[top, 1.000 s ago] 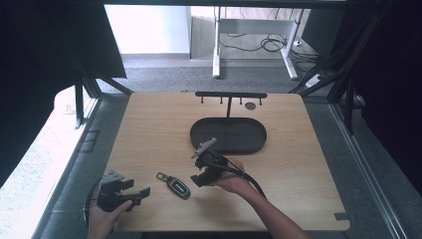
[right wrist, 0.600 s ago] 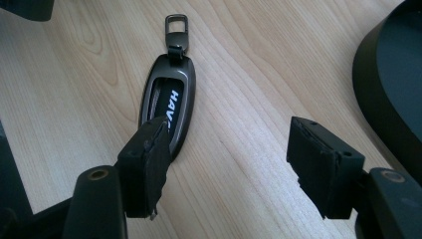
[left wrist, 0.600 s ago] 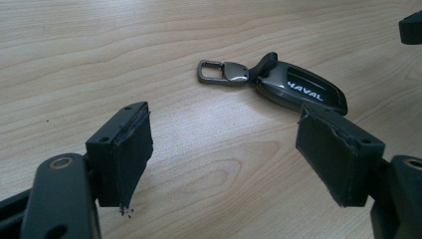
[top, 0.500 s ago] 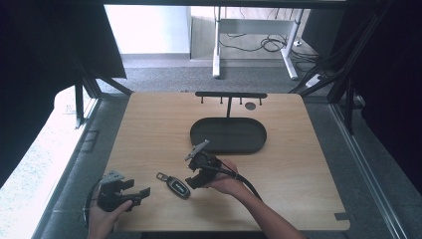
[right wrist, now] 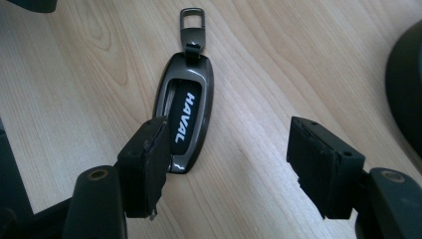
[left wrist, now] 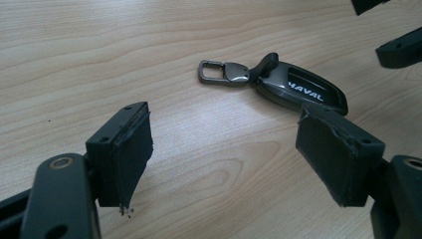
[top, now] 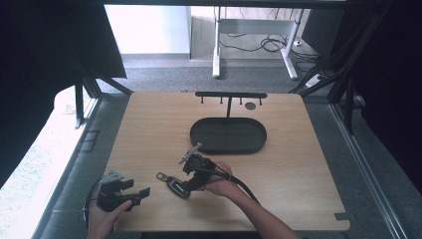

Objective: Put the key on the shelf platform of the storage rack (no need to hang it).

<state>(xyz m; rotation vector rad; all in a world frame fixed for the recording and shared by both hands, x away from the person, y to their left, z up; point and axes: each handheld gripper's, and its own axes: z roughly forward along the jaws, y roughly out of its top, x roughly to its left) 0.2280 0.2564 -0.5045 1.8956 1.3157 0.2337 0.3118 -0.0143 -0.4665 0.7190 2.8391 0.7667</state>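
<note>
**Right tool hovering at the car key**

The car key [right wrist: 184,112] is lying flat on the tabletop [top: 298,174], well apart from the black tray [top: 228,135]. The right tool [right wrist: 229,164] is standing released, one jaw just beside the key. The left tool [left wrist: 224,164] is also gaping, empty, near the key.

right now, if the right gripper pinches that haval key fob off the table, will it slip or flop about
The key fob looks glossy and rounded, so it may slip between the pads. It lies flat and low on the table, likely awkward to get under. Its clasp seems hinged on a short strap and would probably dangle.
</note>
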